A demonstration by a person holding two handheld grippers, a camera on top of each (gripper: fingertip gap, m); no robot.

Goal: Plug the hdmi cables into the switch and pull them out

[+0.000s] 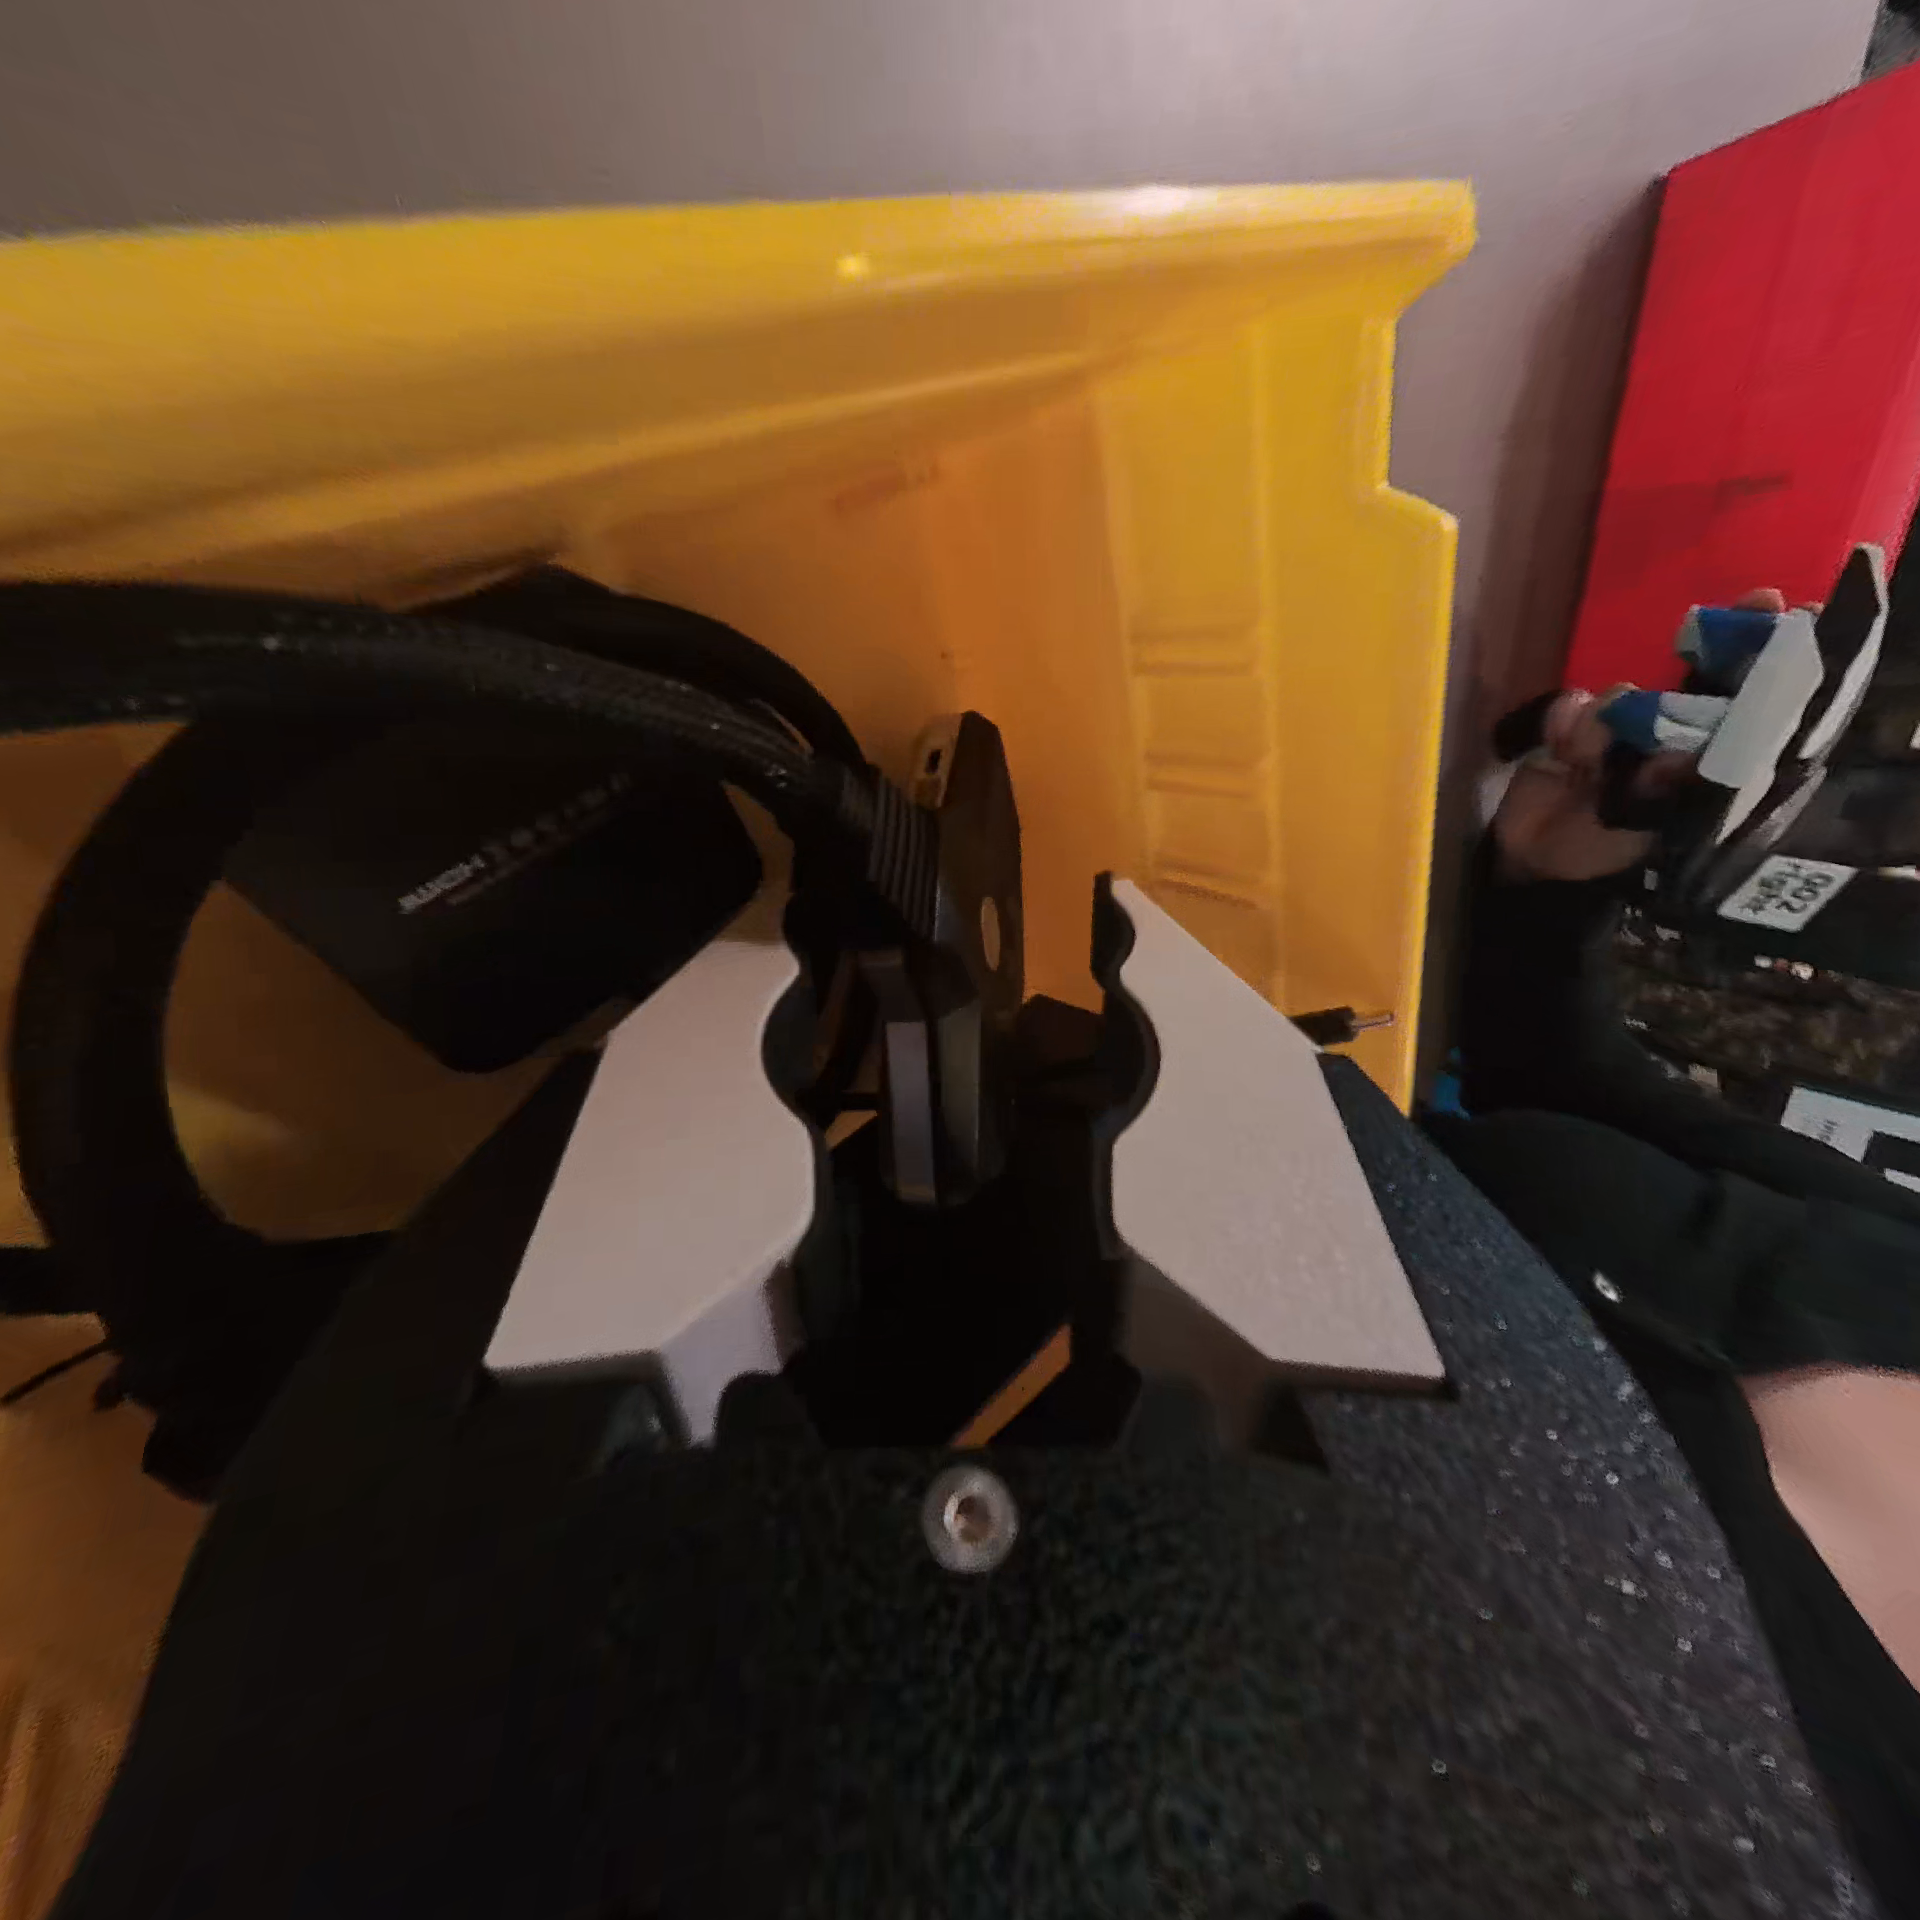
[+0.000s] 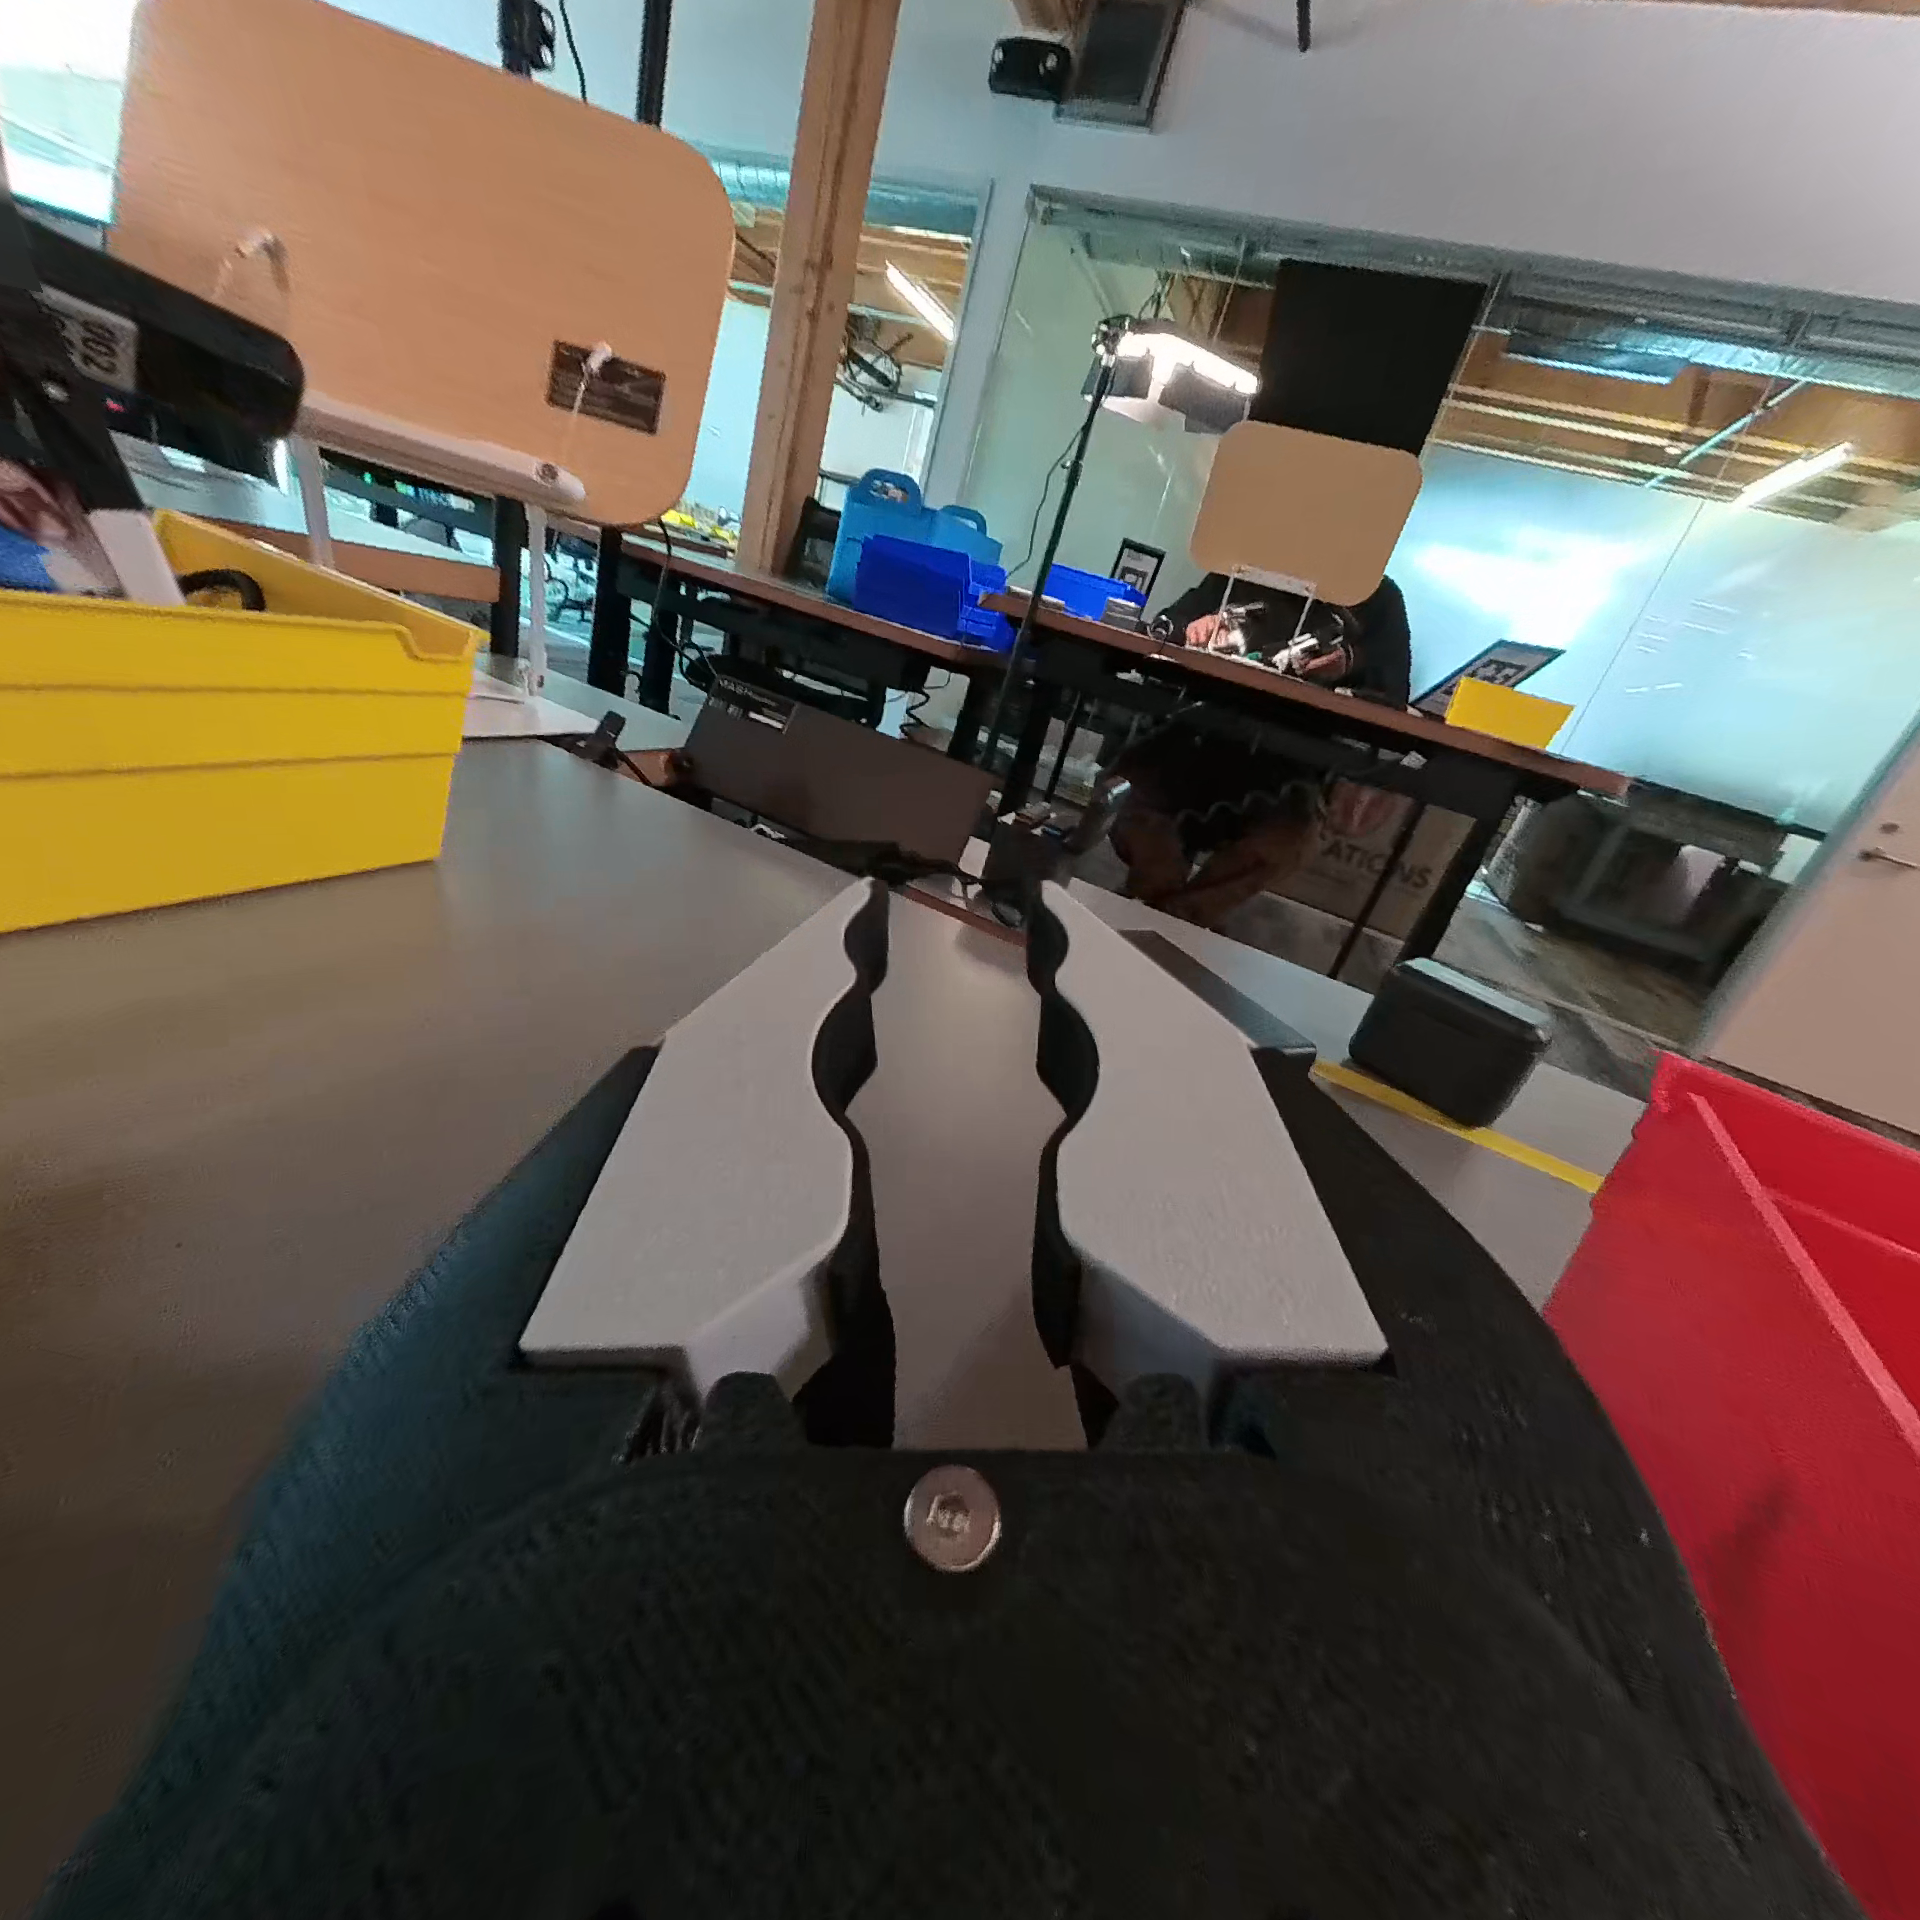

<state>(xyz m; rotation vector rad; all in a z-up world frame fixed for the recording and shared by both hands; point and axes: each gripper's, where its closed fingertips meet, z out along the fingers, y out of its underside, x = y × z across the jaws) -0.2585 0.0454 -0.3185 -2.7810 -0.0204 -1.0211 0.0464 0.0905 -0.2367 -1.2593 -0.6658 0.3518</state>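
My left tool [image 1: 961, 997] gapes wide around the HDMI cable plug [image 1: 935, 1029] in the yellow bin [image 1: 727, 436]; my right tool [image 2: 961, 935] hovers narrow, bare, over the bench [image 2: 312, 1039]

Showing a yellow bin [image 1: 727, 416], a red bin [image 2: 1766, 1299], black braided cable [image 1: 468, 665], white fingers [image 2: 727, 1143], grey surface [image 2: 312, 1039], blue crates [image 2: 914, 571].

Right gripper [image 2: 956, 914] jaws parted, bare, above grey table [image 2: 312, 1039].
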